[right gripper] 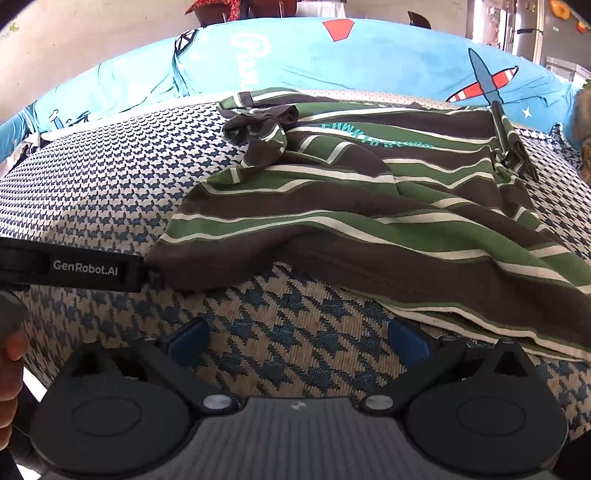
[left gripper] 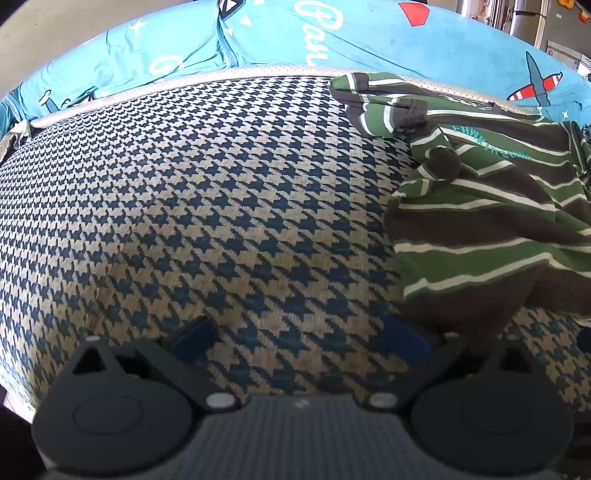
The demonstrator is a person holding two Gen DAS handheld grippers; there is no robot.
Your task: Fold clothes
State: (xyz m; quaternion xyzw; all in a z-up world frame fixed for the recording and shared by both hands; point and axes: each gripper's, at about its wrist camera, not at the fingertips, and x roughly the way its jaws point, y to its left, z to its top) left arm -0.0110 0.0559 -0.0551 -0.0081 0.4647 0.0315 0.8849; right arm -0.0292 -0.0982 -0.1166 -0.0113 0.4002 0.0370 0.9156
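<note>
A brown, green and white striped shirt lies rumpled on a houndstooth cushion, its hem toward me and a bunched sleeve at the far left. My right gripper is open just in front of the hem, with only cushion between its blue pads. In the left wrist view the same shirt fills the right side. My left gripper is open over the bare cushion, its right finger close to the shirt's lower left corner.
A blue bedsheet with plane prints lies behind the cushion. The other gripper's black strap and a hand show at the left edge of the right wrist view. A grey cabinet stands far right.
</note>
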